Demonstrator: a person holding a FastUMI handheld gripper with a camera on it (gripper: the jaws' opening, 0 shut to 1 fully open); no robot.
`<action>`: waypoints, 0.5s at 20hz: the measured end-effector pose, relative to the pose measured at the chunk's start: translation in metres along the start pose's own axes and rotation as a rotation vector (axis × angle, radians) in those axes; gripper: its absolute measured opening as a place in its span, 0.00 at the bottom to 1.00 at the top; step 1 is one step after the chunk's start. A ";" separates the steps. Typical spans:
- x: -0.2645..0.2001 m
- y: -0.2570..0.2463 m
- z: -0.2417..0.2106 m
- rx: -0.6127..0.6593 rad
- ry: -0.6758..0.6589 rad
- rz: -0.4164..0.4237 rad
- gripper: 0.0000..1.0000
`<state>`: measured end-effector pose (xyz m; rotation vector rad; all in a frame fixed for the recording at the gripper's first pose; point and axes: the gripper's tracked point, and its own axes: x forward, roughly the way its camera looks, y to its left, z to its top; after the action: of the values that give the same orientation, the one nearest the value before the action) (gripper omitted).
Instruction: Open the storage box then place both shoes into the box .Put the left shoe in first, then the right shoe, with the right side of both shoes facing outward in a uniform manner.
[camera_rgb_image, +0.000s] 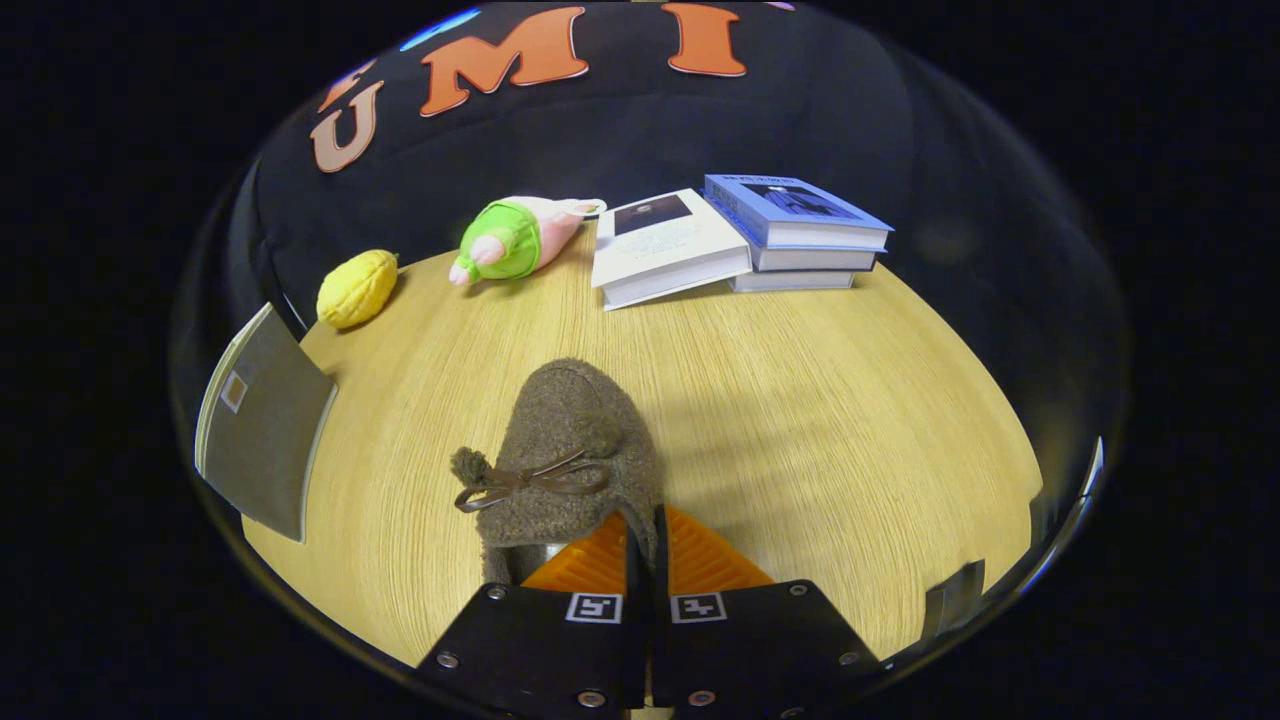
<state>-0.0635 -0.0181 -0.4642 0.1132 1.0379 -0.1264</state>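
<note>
A brown fuzzy slipper-style shoe (568, 450) with a dark bow and pom-poms hangs toe-forward over the wooden table (820, 420). My gripper (642, 545) is shut on the shoe's side wall at the collar, one finger inside the opening and one outside. The shoe casts a shadow on the table to its right, so it appears lifted a little. The heel part is hidden by the fingers.
A grey lid-like flat panel (262, 425) leans at the table's left edge. Beyond the shoe lie a yellow plush (357, 288), a green-and-pink plush toy (512, 240), a white book (668, 248) and a stack of blue books (800, 230).
</note>
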 end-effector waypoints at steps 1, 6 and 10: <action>-0.006 0.009 0.006 0.016 -0.011 0.020 0.03; -0.042 0.075 0.045 0.049 -0.064 0.134 0.03; -0.070 0.150 0.073 0.021 -0.074 0.239 0.03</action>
<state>-0.0123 0.1220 -0.3621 0.2483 0.9420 0.0750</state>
